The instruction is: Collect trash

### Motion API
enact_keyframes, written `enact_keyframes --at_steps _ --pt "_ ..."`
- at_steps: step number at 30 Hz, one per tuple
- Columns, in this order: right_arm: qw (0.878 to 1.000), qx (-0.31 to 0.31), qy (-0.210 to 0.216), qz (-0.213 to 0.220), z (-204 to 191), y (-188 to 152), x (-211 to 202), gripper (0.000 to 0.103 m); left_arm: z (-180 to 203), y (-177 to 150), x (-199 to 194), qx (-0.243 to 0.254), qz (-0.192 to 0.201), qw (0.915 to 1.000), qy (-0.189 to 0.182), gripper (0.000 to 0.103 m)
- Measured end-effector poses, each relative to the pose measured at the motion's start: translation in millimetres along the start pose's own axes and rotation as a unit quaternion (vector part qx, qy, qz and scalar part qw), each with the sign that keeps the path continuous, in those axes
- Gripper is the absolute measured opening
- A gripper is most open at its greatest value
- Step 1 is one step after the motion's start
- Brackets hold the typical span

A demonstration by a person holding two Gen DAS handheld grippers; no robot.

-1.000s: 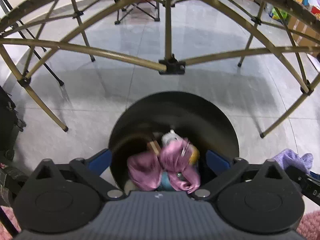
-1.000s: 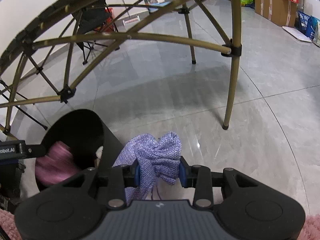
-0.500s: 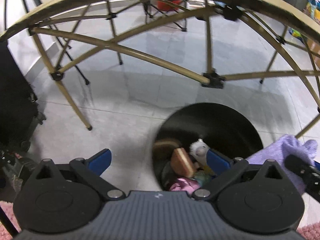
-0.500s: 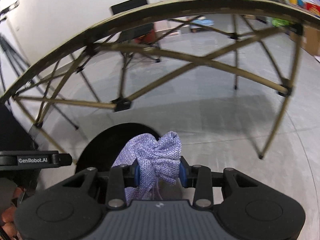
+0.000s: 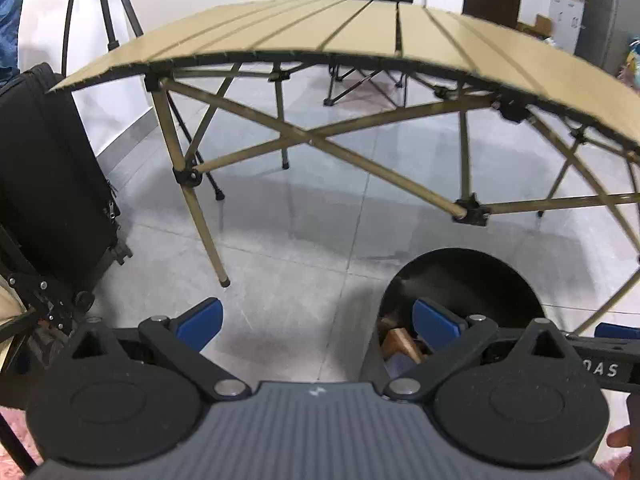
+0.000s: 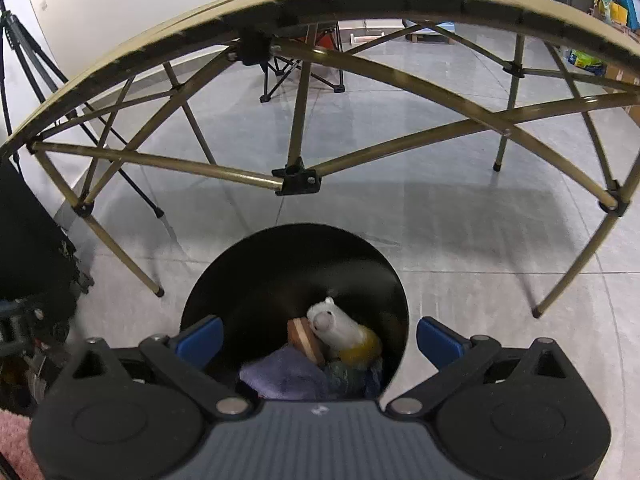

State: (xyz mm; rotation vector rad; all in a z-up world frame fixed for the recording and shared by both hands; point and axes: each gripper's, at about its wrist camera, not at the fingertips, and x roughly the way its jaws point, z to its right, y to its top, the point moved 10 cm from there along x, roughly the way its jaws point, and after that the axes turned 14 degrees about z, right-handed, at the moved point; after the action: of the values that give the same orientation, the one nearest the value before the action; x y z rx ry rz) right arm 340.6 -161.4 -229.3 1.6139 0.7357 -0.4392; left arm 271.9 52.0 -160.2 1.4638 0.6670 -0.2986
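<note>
Both grippers stand released with nothing between their blue pads: my right gripper (image 6: 320, 340) has just been opening, its jaws now spread wide over the mouth of the black bin (image 6: 294, 248), and the lilac cloth (image 6: 280, 374) lies inside at the near left, apart from the pads. Beside it in the bin I see a round wooden piece (image 6: 305, 340), a white plush toy (image 6: 334, 326) leaning on something yellow, and dark bluish scraps at the near right. My left gripper (image 5: 318, 322) hangs open over bare floor tiles (image 5: 304, 248), with the bin at its right. To finish this drop well, I judge I should lift the right gripper straight up, keeping its fingers clear of the rim, and check that the cloth sits fully below the edge before seeking more trash; none shows on the floor or the folding table (image 5: 360, 28). Writing is scarce: white letters on the far-right black bar read roughly "DAS", cut off, and I cannot read more.
</note>
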Motion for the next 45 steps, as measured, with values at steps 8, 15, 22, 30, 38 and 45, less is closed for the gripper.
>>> enact_keyframes --at_steps 8,15,22,30,38,45 --pt "0.999 -0.027 -0.019 -0.005 -4 -11 -71 0.103 6 8 -57 0.020 0.023 0.9982 -0.052 0.103" --pt "1.000 -0.023 -0.013 0.006 -7 -18 -116 0.103 4 -1 -92 0.028 0.024 0.9962 -0.078 0.103" --pt "0.999 -0.026 -0.009 0.027 -11 -15 -145 0.103 2 -5 -110 0.027 0.029 0.9952 -0.089 0.103" --pt "0.999 -0.030 -0.006 0.040 -15 -11 -160 0.103 2 -4 -121 0.028 0.037 0.9948 -0.091 0.103" --pt "0.998 -0.032 -0.005 0.045 -17 -12 -166 0.103 1 -3 -127 0.024 0.038 0.9941 -0.098 0.103" --pt "0.998 -0.030 -0.005 0.047 -17 -12 -168 0.103 2 -3 -129 0.022 0.040 0.9940 -0.099 0.103"
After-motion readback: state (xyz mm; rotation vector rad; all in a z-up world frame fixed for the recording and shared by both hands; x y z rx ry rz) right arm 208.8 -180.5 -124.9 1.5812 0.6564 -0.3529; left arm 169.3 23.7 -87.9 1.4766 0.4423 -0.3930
